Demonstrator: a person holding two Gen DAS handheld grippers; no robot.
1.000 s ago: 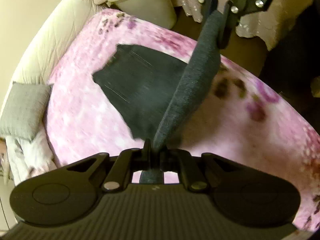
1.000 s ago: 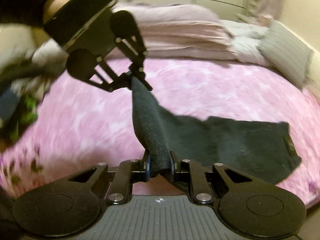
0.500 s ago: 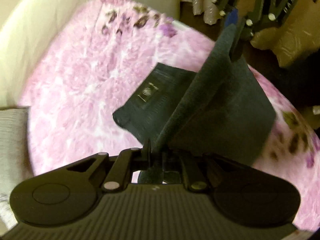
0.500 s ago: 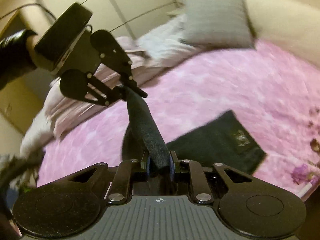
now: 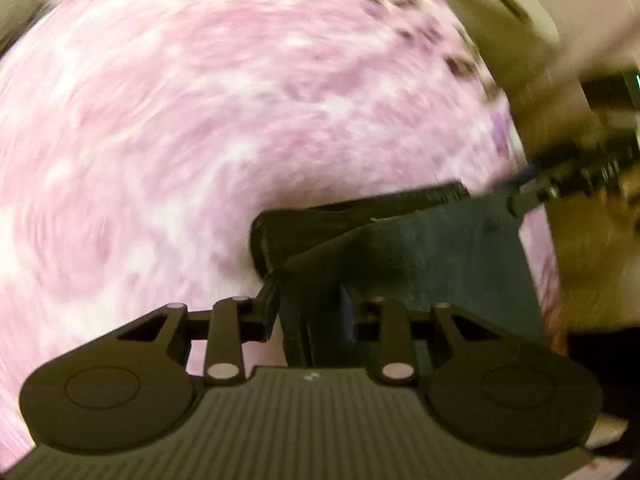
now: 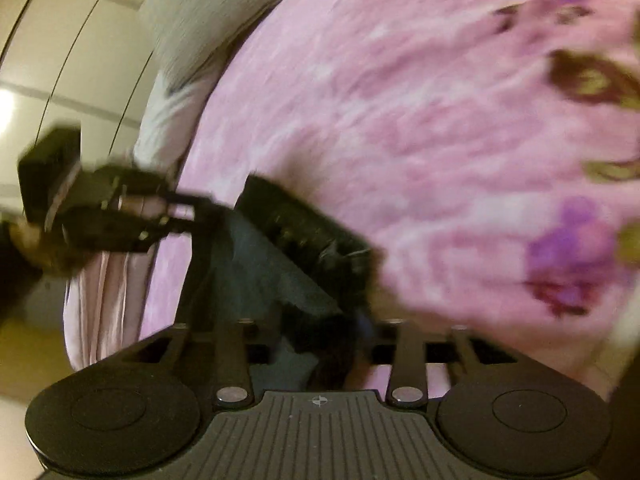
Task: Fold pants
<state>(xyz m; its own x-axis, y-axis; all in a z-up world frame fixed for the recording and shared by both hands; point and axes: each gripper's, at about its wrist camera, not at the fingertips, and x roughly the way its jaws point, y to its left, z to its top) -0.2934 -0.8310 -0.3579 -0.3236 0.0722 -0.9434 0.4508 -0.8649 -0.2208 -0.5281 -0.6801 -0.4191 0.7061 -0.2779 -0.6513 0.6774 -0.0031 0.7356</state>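
- Pants (image 5: pixel 420 256) of dark grey knit lie on the pink floral bedspread (image 5: pixel 200 120), near its edge, with one end doubled over the rest, so the fold in half looks nearly laid down.
- Left gripper (image 5: pixel 310 308) points steeply down at the near corner of the cloth. Its jaws have just been opening; the fabric is between them, but there is a gap on the left side, so I judge the pads do not press any more.
- Right gripper (image 6: pixel 316 344) is at the other corner of the same end (it also shows in the left view at the far right, very blurred). Its jaws have just been opening too, they stand apart, and dark fabric sits loose between them.
- Step in hand, as I judge it: release of the carried end on top of the lower layer.
- Next move calls for pulling both grippers back without dragging the top layer, then checking that the edges line up before another fold.
- Grey pillow (image 6: pixel 208 12) lies at the far side of the bed, well apart from the pants.
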